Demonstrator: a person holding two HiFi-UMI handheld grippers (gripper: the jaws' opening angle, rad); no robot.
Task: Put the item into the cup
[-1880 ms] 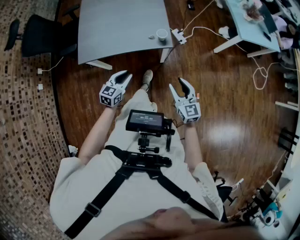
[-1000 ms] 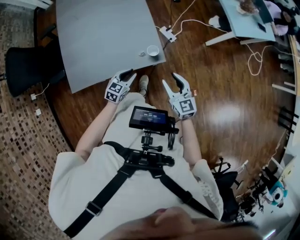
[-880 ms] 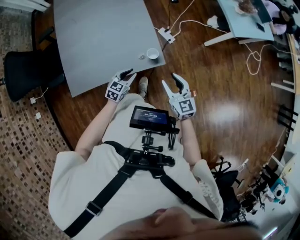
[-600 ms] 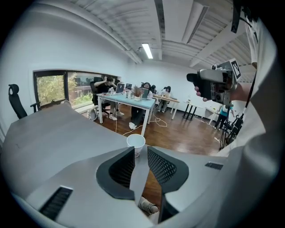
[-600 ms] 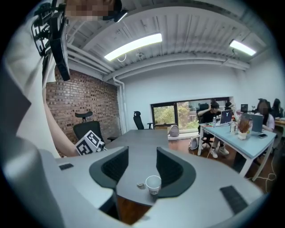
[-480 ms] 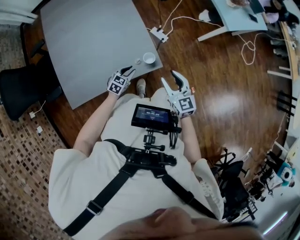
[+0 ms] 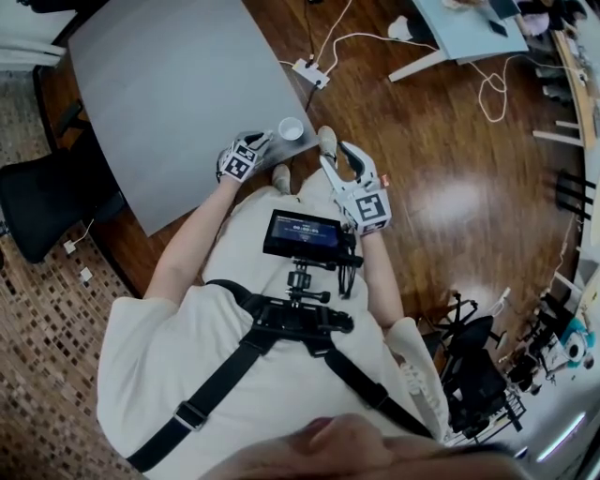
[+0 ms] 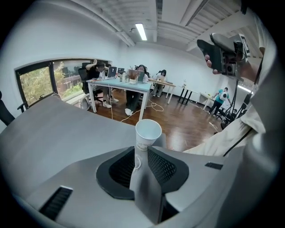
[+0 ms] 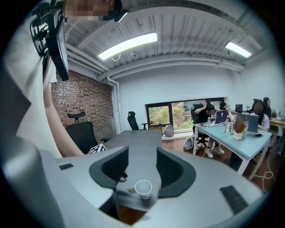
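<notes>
A white paper cup (image 7: 291,128) stands upright near the corner of the grey table (image 7: 169,84). My left gripper (image 7: 256,141) reaches over the table edge just left of the cup, jaws open by a narrow gap. In the left gripper view the cup (image 8: 148,133) rises right beyond the jaws, and a small pale item (image 8: 136,163) lies on the table between them. My right gripper (image 7: 337,157) hangs off the table above the floor, open and empty. Its view looks at the cup (image 9: 143,189) with the small item (image 9: 130,189) beside it on the left.
A black office chair (image 7: 42,202) stands left of the table. A power strip with white cables (image 7: 307,71) lies on the wooden floor beyond the corner. A person's shoe (image 7: 326,141) is next to the table corner. Another desk (image 7: 459,23) stands at the far right.
The person has stepped up to the table. Both grippers have come closer to the cup, and the left one now reaches over the table edge beside it.
</notes>
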